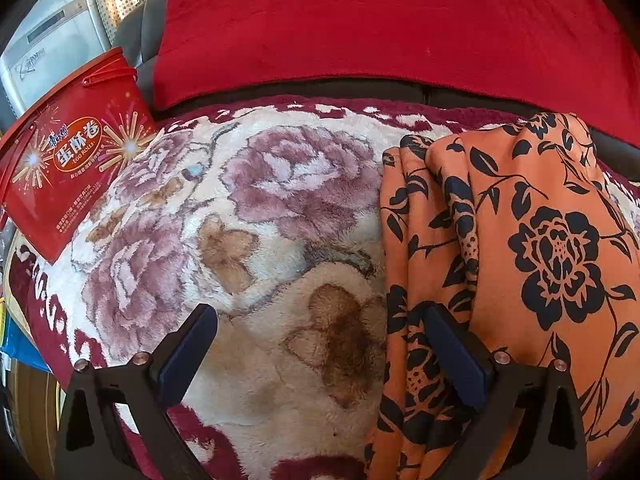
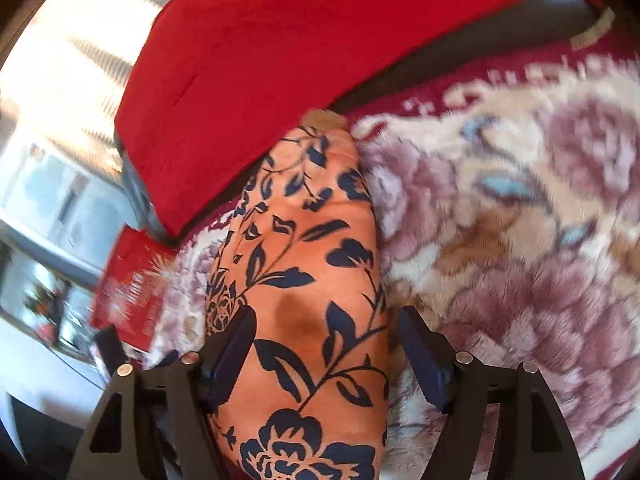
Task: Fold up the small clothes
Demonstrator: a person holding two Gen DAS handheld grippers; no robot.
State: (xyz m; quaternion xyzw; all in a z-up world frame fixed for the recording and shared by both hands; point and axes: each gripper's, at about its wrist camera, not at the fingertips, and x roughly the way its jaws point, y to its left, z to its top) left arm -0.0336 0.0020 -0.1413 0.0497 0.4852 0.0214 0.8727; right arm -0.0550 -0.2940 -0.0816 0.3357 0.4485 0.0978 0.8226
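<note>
My left gripper [image 1: 320, 360] hangs with jaws spread wide and empty over the floral plush blanket [image 1: 256, 240]; its right finger overlaps the near left edge of the orange garment with black flower print [image 1: 520, 248], nothing pinched. The garment lies bunched in lengthwise folds on the right part of the blanket, its far end near the blanket's maroon border.

In the right wrist view, my right gripper [image 2: 326, 356] straddles the same garment [image 2: 312, 280]: jaws apart, cloth running up between them as a long narrow band, pads not pressing on it. This view is motion-blurred.

Judgement: a lengthwise fold seems laid and let go; a crosswise fold looks due next. Notes for doing it well:
- The fabric looks thin and slippery, so I'd pinch all layers at the near end, not just the top one, or the stack will shear.
- Take both near corners, one per gripper, level with each other.
- Lift only enough to clear the plush pile, which may drag the underside.
- Lay the near end onto the far end, edges matched, then let go.

Red egg-roll box [image 1: 68, 168] sits at the blanket's left edge, well apart. Red cushion [image 1: 380, 28] lies behind.
</note>
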